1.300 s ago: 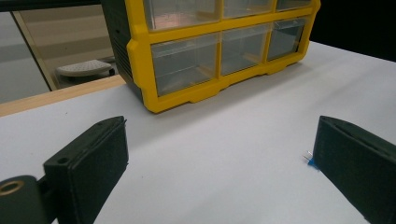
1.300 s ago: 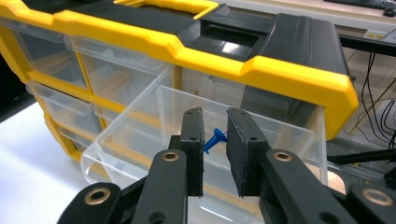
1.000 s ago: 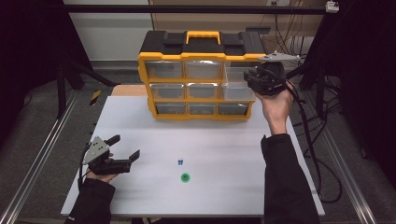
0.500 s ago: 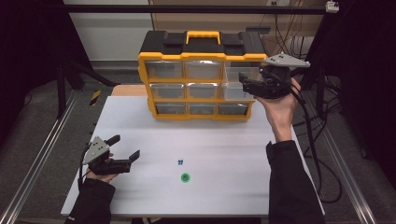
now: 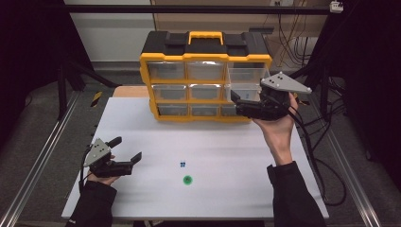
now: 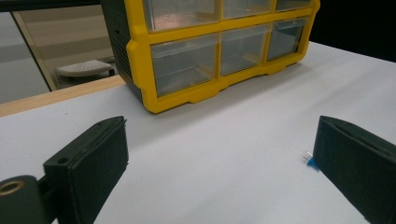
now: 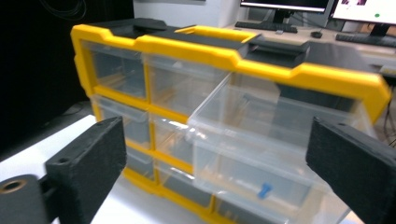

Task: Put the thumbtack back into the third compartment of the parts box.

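A yellow and black organizer with clear drawers stands at the back of the white table. Its top right drawer is pulled out, and a small blue piece lies inside it. My right gripper hangs just in front of and below this drawer, pointing at the organizer. Its jaws have just been opening and stand wide with nothing pressed between them. My left gripper rests open on the table at the near left. A small blue part lies to its right, beside the left gripper's right jaw in the left gripper view.
A green dot marks the table near the blue part. Black cables trail off the table's right edge. Metal rails run along both sides, and a wooden board sits behind the table's left corner.
The right gripper has opened and drawn back and down from the top right drawer, which now stands pulled out. The left hand has kept still.
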{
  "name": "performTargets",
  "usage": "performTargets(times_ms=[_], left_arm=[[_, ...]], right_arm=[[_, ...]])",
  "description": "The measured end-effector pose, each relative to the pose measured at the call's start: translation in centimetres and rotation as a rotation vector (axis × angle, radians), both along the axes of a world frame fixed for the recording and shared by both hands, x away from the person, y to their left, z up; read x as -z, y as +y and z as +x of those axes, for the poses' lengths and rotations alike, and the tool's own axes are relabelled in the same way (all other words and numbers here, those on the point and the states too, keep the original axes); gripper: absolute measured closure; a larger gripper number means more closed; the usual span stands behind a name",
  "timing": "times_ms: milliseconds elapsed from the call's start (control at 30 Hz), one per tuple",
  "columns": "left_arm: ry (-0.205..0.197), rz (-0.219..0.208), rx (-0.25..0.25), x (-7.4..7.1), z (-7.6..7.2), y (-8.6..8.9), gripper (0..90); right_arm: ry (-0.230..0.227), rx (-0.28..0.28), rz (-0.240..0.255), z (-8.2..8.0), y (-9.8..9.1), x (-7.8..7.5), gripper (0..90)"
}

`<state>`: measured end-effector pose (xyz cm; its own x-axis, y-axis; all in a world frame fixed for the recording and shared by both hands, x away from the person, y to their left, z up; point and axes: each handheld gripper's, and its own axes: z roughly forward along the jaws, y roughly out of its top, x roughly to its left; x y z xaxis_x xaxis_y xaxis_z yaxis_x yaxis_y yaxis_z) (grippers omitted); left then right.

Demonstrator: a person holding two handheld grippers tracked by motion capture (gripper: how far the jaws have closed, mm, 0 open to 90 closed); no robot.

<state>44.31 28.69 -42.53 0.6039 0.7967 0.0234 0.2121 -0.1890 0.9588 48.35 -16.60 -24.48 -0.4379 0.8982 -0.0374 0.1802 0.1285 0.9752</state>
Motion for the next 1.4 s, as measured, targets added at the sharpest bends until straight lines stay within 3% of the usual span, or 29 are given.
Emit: performTargets(times_ms=[167,567,767,1400], left_arm=[[-0.001,0.001,0.0,0.0,0.0,0.0,2.5],[-0.002,0.002,0.0,0.0,0.0,0.0,2.5],[-0.001,0.002,0.0,0.0,0.0,0.0,2.5],[-0.001,0.001,0.0,0.0,0.0,0.0,2.5]], right_arm=[[0.011,-0.014,0.024,-1.0,0.7,1.5,1.8],[0.041,-0.072,0.02,-2.5,2.5,4.9,1.5],[0.073,-0.096,0.023,-2.6,3.4,6.6,1.5],[0.183,-0.159,-0.043,-2.3,7.5,12.3,2.0]])
